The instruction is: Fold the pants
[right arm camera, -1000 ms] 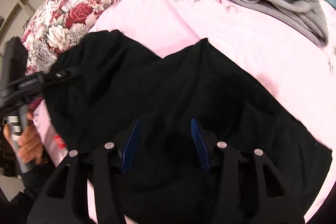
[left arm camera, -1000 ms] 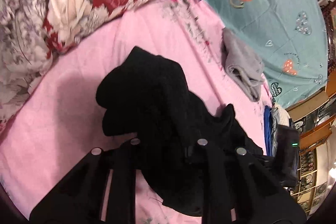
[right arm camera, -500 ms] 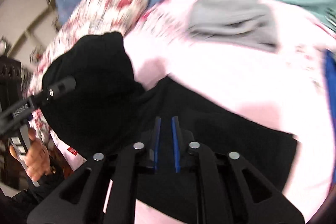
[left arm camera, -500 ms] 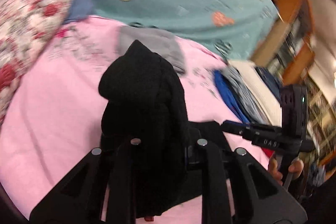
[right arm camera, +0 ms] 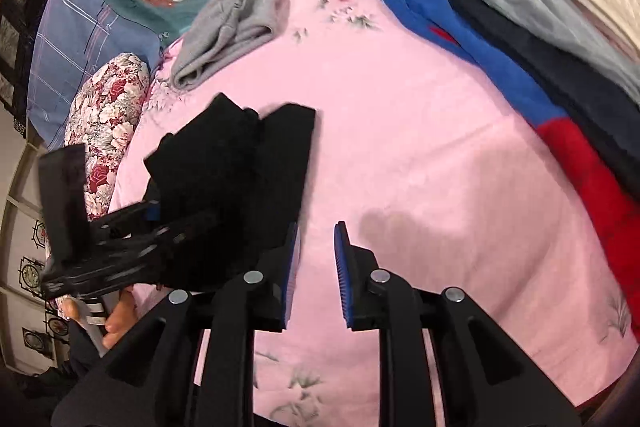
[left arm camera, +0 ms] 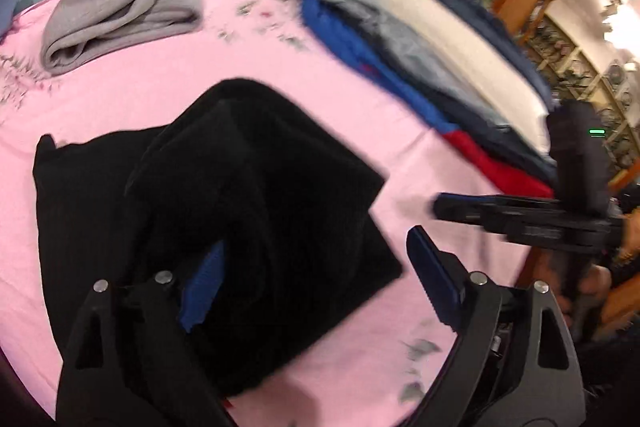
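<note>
Released now: both grippers have let go, and the pants (left arm camera: 240, 195) sit as a thick, black, ribbed bundle on the pink sheet (right arm camera: 420, 147). Left gripper (left arm camera: 316, 283) has jaws wide apart over the fold; right gripper (right arm camera: 316, 267) (off the cloth) shows a narrow gap. Soft grey garment (right arm camera: 236, 23) beyond, clothes pile (left arm camera: 420, 59) alongside, floral pillow (right arm camera: 108, 107) at the edge.

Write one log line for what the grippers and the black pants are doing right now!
left gripper: open over pants | right gripper: open, empty | black pants: folded on pink bedsheet | grey garment: beyond
</note>
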A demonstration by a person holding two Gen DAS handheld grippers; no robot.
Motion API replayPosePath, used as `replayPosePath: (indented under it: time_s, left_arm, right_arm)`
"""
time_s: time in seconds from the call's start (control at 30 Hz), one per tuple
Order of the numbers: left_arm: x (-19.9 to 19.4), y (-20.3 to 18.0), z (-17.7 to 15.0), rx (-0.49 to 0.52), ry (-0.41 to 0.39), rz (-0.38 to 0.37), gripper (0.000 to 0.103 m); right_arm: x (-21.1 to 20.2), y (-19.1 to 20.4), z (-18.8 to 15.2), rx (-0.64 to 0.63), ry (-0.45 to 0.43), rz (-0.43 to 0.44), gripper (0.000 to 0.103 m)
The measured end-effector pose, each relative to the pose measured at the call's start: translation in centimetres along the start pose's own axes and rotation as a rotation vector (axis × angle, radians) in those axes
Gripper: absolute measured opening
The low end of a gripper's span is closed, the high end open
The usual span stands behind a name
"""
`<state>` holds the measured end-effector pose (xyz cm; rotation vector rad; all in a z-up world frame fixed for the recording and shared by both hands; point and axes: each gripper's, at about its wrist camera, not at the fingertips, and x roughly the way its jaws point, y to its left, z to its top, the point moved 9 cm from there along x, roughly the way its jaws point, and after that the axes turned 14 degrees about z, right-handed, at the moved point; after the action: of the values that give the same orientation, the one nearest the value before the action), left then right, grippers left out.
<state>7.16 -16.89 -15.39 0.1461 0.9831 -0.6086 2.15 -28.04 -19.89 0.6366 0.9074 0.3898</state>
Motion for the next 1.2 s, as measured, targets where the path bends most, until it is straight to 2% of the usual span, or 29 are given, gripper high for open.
replayPosePath:
  time_s: [0.07, 0.1, 0.2, 0.23, 0.27, 0.37, 0.47, 0.53, 0.6, 0.67, 0.77, 0.83, 0.93, 1.0, 1.1, 1.17, 1.2]
  left_arm:
    - [-1.9, 0.4, 0.4, -0.033, -0.036, -0.028, 0.089]
    - [-3.4, 1.7, 0.7, -0.068, -0.069, -0.019, 0.09]
    - [-5.4, 5.5, 0.4, -0.169, -0.111, 0.064, 0.091]
    - [-5.8, 7.2, 0.0, -0.211, -0.111, 0.086, 0.091]
    - [-6.0, 8.1, -0.5, -0.241, -0.108, 0.097, 0.091]
    - [-6.1, 11.6, -2.3, -0.346, -0.088, 0.112, 0.09]
    - [-6.0, 13.1, -3.8, -0.42, -0.08, 0.061, 0.089]
    - [-5.8, 13.0, -4.0, -0.424, -0.072, 0.028, 0.089]
    - [-4.8, 11.9, -4.4, -0.392, -0.052, 0.028, 0.089]
    - [-3.8, 11.2, -4.8, -0.354, -0.031, 0.042, 0.089]
    - [-1.6, 11.5, -6.0, -0.318, 0.025, 0.104, 0.089]
    - [0.1, 12.1, -7.1, -0.322, 0.071, 0.109, 0.089]
    - [-0.4, 11.8, -7.1, -0.284, 0.051, 0.132, 0.089]
    - [-0.9, 11.6, -7.1, -0.269, 0.042, 0.143, 0.089]
    - [-1.1, 11.6, -7.6, -0.285, 0.048, 0.128, 0.089]
    - [-1.1, 11.4, -8.0, -0.287, 0.052, 0.136, 0.089]
    - [-1.1, 11.3, -8.1, -0.283, 0.054, 0.148, 0.089]
  right_arm:
    - [1.2, 0.3, 0.1, 0.013, 0.013, 0.013, 0.021]
    - [1.5, 0.4, 0.1, 0.011, 0.02, 0.023, 0.021]
    - [2.0, 1.8, 0.3, -0.024, 0.046, 0.077, 0.024]
    - [2.1, 2.5, 0.6, -0.034, 0.045, 0.095, 0.033]
    - [2.1, 3.5, 1.1, -0.051, 0.034, 0.113, 0.036]
    - [2.5, 6.4, 2.2, -0.103, 0.036, 0.152, 0.036]
    - [3.2, 10.4, 3.5, -0.189, 0.032, 0.192, 0.036]
    - [4.4, 12.4, 4.2, -0.241, 0.036, 0.205, 0.036]
    - [6.6, 12.5, 4.7, -0.244, 0.067, 0.179, 0.036]
    - [8.8, 10.4, 4.1, -0.196, 0.125, 0.096, 0.036]
    - [10.1, 5.8, 2.0, -0.115, 0.181, -0.011, 0.036]
    - [9.3, 4.8, 1.4, -0.089, 0.141, 0.03, 0.036]
    - [8.1, 4.8, 1.4, -0.09, 0.158, -0.049, 0.037]
    - [7.5, 6.2, 2.7, -0.138, 0.15, -0.093, 0.038]
    - [8.2, 11.2, 5.0, -0.279, 0.149, -0.047, 0.04]
    - [10.8, 15.4, 6.0, -0.374, 0.206, 0.015, 0.052]
    - [12.6, 16.9, 6.3, -0.396, 0.244, 0.042, 0.056]
